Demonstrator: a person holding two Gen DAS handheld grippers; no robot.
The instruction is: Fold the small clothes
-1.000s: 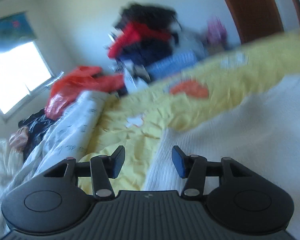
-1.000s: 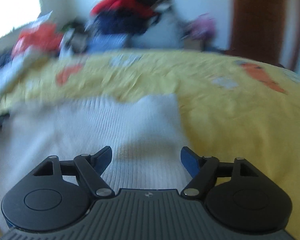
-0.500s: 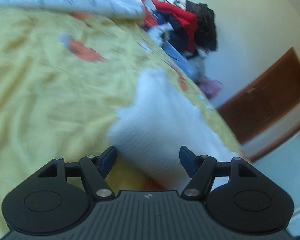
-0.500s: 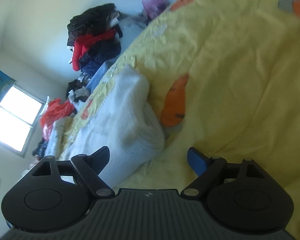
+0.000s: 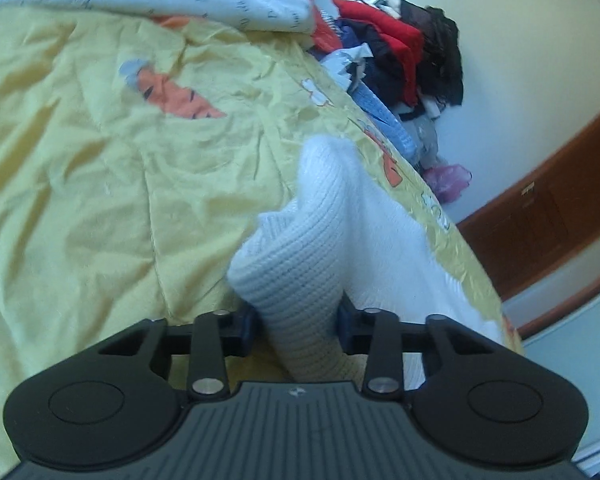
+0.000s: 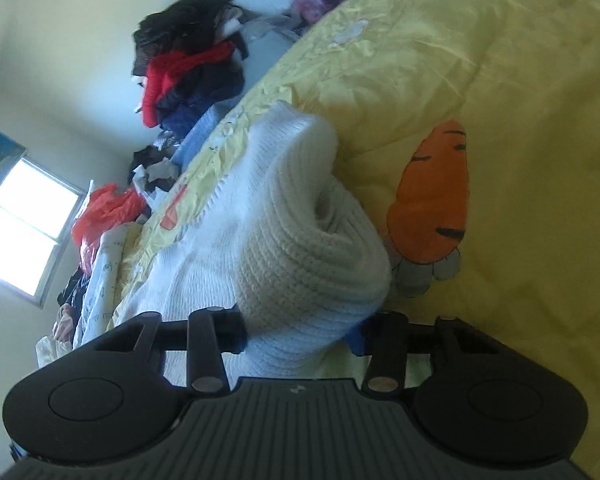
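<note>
Both tongs (image 5: 296,326) (image 6: 302,336) closing, tilted downward

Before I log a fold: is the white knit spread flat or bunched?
Bunched. The white knit humps up off the yellow sheet, rolled at each end between closing grippers.

We are in a home bedroom. A wrinkled yellow bedspread with orange carrot prints (image 5: 100,152) covers a bed. Against the pale painted wall (image 6: 68,40) sits a heap of red, black and blue clothes (image 6: 188,68). A bright window (image 6: 24,232) and brown wooden door (image 5: 548,208) complete the room.
</note>
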